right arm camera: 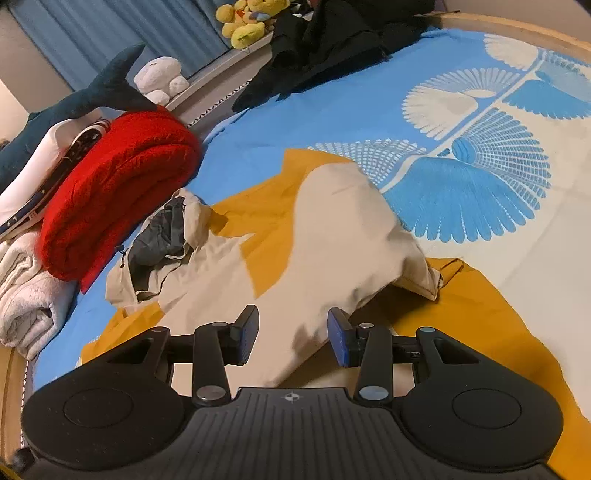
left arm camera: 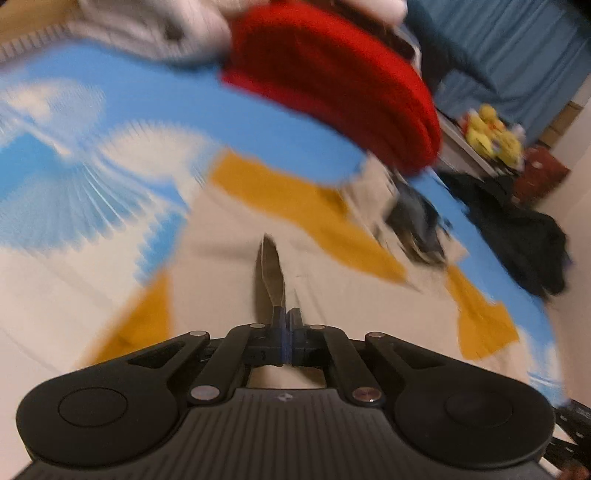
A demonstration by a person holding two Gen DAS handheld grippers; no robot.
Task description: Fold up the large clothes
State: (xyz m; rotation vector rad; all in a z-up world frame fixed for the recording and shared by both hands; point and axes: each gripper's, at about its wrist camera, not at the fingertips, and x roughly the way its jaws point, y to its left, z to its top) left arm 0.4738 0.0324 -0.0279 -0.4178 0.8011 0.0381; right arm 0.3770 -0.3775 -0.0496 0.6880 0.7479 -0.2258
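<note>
A beige and mustard jacket [right arm camera: 332, 229] lies spread on the blue patterned bedcover [right arm camera: 332, 110], its grey-lined hood [right arm camera: 159, 240] bunched at the left. One beige part is folded across the mustard body. My right gripper [right arm camera: 293, 334] hovers open just above the near end of that beige fold, and its blue pads [right arm camera: 248, 332] touch nothing. In the blurred left wrist view, my left gripper [left arm camera: 286, 321] is shut, pads together. A raised ridge of the jacket's beige cloth [left arm camera: 271, 273] runs into its tips. Mustard panels [left arm camera: 280, 195] lie beyond it.
A folded red knit [right arm camera: 118, 184] rests on a stack with a white garment [right arm camera: 44, 162] and a white towel [right arm camera: 26, 295] at the left. A dark heap of clothes [right arm camera: 325, 48] sits at the bed's far side, with a shark plush [right arm camera: 96, 92] and yellow plush toys [right arm camera: 247, 22] on the ledge behind.
</note>
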